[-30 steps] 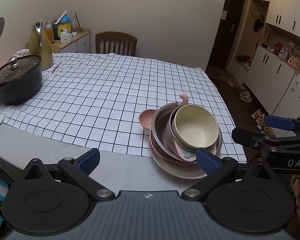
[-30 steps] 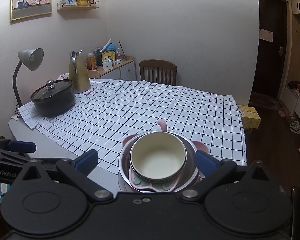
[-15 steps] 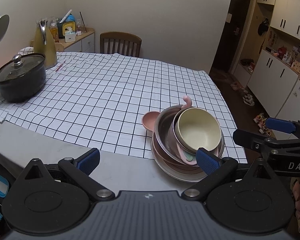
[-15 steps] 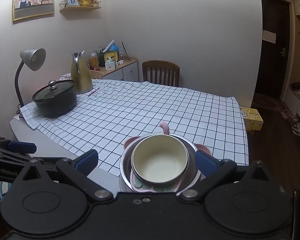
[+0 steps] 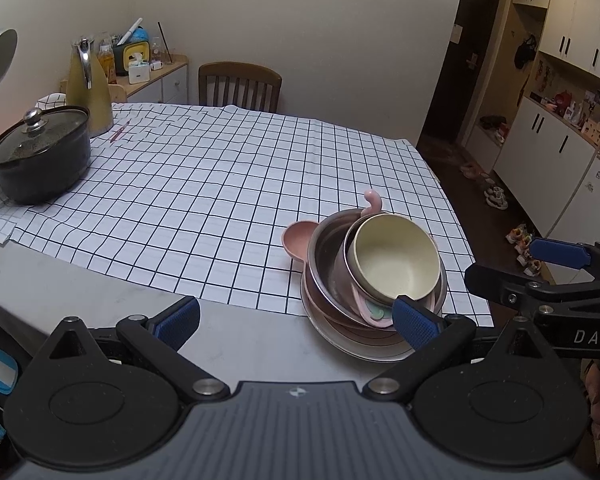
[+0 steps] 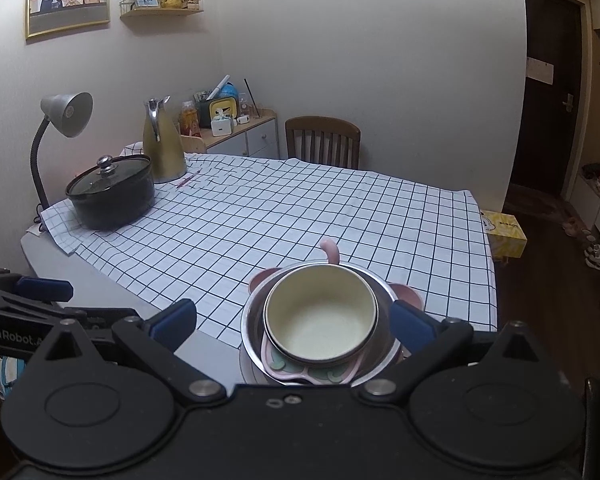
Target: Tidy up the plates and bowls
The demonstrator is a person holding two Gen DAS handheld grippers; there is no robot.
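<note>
Looking straight down at the stack, we have a cream bowl point(image 6: 320, 318) nested at the top, sitting tilted inside a steel bowl point(image 5: 328, 256), with a pink divided dish point(image 6: 312, 372) poking out beneath it and a wide plate point(image 5: 360, 350) at the bottom. A pink curled handle point(image 5: 372, 200) sticks up behind the pile, and a pink round ear point(image 5: 296, 238) juts out to its left side. We find the whole stack near the front corner of the surface point(image 5: 100, 300), partly on the checked cloth point(image 5: 220, 184) and partly on the bare grey edge.

Our right hand-held gripper point(image 6: 292, 320) hangs just above the stack, fingers spread wide on either side of the bowls, touching nothing that we can see. Our left hand-held gripper point(image 5: 296, 320) is spread just as wide, its right fingertip point(image 5: 414, 318) in front of the stack's near rim; whether it touches, we cannot tell.

Further out, a black lidded pot point(image 6: 112, 192) rests on the far left of the cloth, a gold jug point(image 6: 162, 148) just behind it and a desk lamp point(image 6: 64, 116) beside that. A wooden chair point(image 6: 322, 142) stands at the far end.
</note>
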